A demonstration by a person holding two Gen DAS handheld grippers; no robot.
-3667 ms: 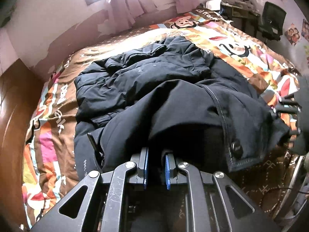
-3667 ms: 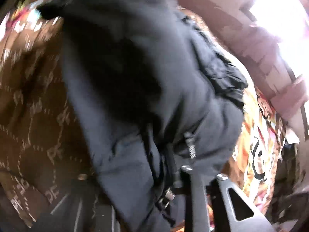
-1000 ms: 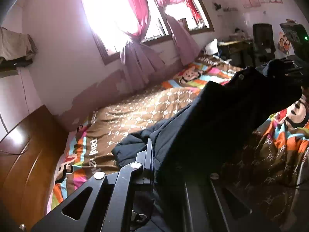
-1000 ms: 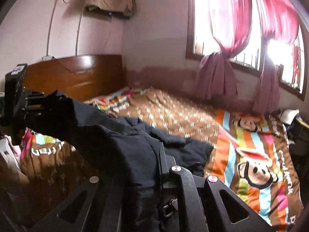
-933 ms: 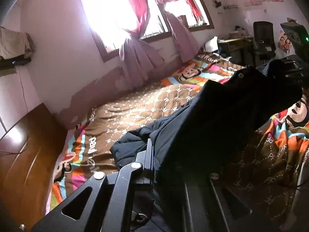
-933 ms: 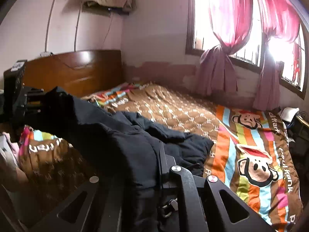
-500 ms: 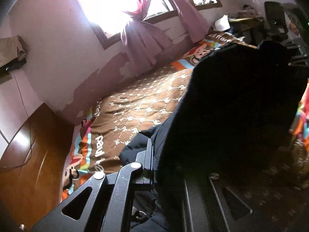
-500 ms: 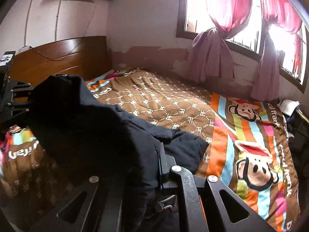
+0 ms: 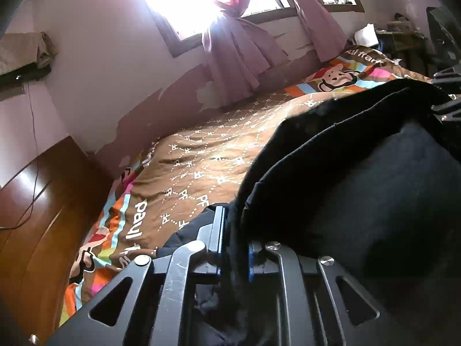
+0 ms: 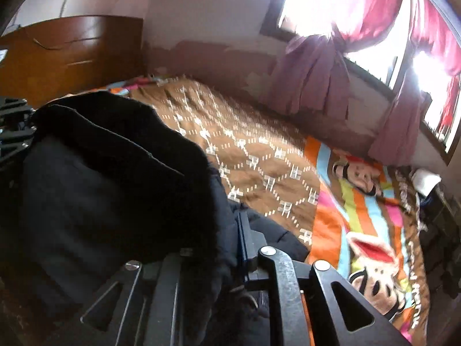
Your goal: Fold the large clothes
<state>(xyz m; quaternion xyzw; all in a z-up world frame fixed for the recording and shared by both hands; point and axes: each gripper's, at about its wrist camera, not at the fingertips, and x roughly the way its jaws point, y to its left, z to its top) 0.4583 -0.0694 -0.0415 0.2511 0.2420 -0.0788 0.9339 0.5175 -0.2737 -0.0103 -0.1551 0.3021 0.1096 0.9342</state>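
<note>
The left gripper (image 9: pixel 234 248) and right gripper (image 10: pixel 230 248), jaws just easing apart, each pinch the black jacket (image 9: pixel 360 178) carried over the patterned bedspread (image 9: pixel 201 155) toward twelve o'clock. A fold looks underway; next, lay the edge flat and release.

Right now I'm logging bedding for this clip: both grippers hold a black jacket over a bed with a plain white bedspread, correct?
Not quite. The bedspread is brown with a white pattern and bright cartoon-monkey stripes, as the right wrist view shows. The left gripper and right gripper do hold the black jacket, jaws just easing open.
</note>
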